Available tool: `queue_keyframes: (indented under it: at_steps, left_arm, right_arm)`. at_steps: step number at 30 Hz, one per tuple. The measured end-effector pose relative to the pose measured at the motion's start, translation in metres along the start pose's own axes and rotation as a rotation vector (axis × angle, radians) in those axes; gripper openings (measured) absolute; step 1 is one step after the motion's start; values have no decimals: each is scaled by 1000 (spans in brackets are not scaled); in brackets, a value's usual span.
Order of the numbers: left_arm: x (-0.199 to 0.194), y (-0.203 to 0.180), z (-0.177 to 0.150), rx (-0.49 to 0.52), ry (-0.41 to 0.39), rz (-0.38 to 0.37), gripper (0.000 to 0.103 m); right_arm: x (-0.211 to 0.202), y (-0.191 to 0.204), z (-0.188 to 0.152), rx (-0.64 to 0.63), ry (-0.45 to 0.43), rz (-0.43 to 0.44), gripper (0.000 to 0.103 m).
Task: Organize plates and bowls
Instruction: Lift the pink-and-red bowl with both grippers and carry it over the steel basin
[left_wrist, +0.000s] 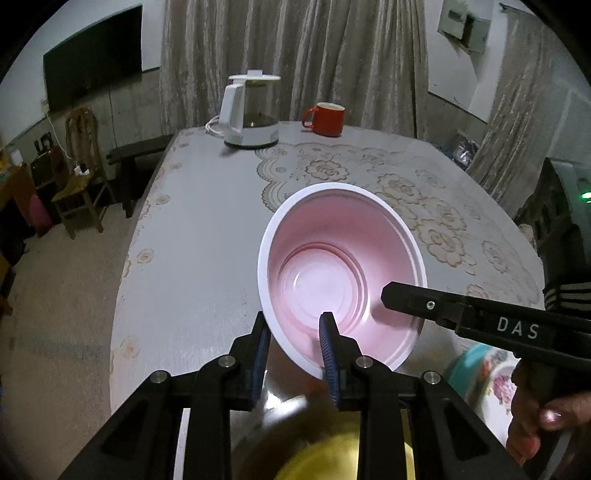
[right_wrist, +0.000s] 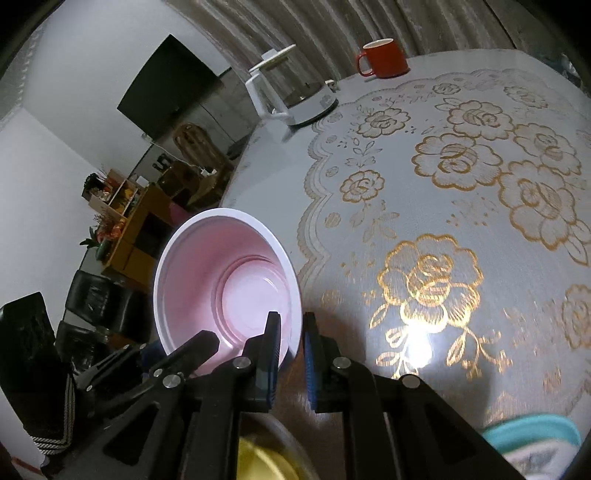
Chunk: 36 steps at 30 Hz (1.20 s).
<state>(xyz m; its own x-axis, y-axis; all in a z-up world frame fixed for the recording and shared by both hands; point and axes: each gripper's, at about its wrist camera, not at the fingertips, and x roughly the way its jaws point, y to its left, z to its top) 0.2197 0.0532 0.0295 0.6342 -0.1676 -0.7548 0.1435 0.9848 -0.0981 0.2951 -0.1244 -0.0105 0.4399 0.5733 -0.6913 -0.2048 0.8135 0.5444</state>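
a pink plastic bowl (left_wrist: 341, 273) is held tilted above the desk (left_wrist: 192, 236), its rim clamped on the near side by the left gripper (left_wrist: 295, 354) fingers and on the right side by the right gripper (right_wrist: 291, 354) fingers. a red mug (left_wrist: 325, 118) and a kettle (left_wrist: 249, 110) are seen at the far edge.

Dim room, glare on the tablecloth (right_wrist: 417, 354), blurred bottom edge, fisheye-warped corners.

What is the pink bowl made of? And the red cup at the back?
The pink bowl looks like thin plastic: smooth, with moulded rings in its bottom, a thin white rim and a soft sheen. The red cup looks like glazed ceramic: thick wall, chunky handle, glossy red outside, pale inside. Neither is certain from looks alone.
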Motion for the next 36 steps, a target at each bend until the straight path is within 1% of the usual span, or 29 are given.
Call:
queue_keyframes:
  at_steps: [6,12,16,17,24,31,36]
  left_arm:
    - [-33,-9,-21,3,-65,7,27]
    - [-58,-14,-41,5,-109,21,27]
    - [-67,-17,-55,4,-114,17,27]
    - [-68,-17,-58,5,-111,18,27]
    - [-78,-18,-77,4,-108,14,27]
    - [-80,-14,-96,-10,-79,-9,27]
    - [-79,-12,-107,-13,-67,-5,27]
  right_arm:
    - [-23,8,-23,0,-29,30,12]
    - [-42,16,-48,-2,-56,54,12]
    - [-53,22,-64,-15,-68,55,12]
    - [-54,22,-67,-17,-69,52,13]
    - [-63,27,-92,-31,-66,52,13]
    - [-63,28,-113,-33,-38,53,13]
    - [-61,28,-123,-33,-22,54,13]
